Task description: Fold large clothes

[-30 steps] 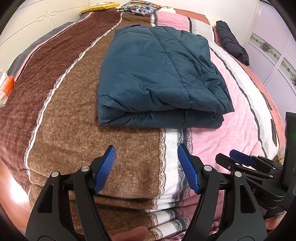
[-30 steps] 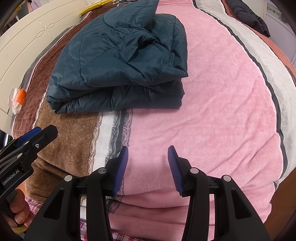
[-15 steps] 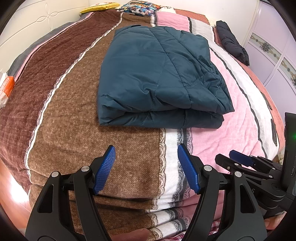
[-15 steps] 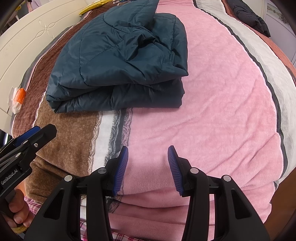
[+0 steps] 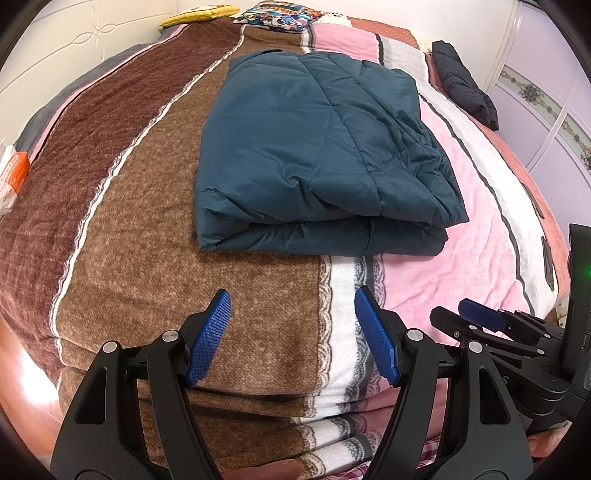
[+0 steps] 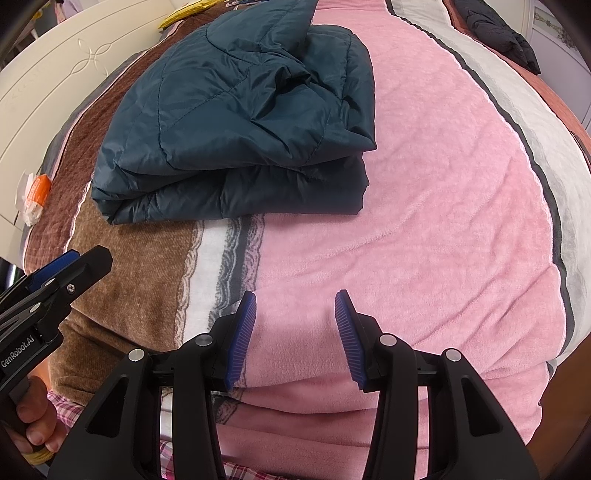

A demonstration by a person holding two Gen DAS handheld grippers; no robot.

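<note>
Your teal quilted jacket (image 5: pixel 325 158) lies folded into a thick rectangle on the bed, straddling the brown and pink stripes of the blanket (image 5: pixel 155 236), its folded edge facing you. From the right wrist view the same jacket (image 6: pixel 236 122) sits far and to the left, its top layer rumpled at the right corner. Your left hand-held gripper (image 5: pixel 291 332) hovers over the near edge of the bed with its blue pads (image 5: pixel 210 339) spread wide apart, nothing between them, well short of the jacket. Your right hand-held gripper (image 6: pixel 295 332) hangs over the pink stripe, jaws apart at a narrower gap, also gripping nothing and clear of the jacket. In the left view it (image 5: pixel 480 317) pokes in at the lower right. Your left hand (image 6: pixel 35 421) shows at the lower left of the right view, wrapped round the handle. A dark garment (image 5: pixel 463 86) lies at the far right edge of the bed, and a patterned pillow (image 5: pixel 280 18) and a yellow item (image 5: pixel 199 16) sit at the far end.
</note>
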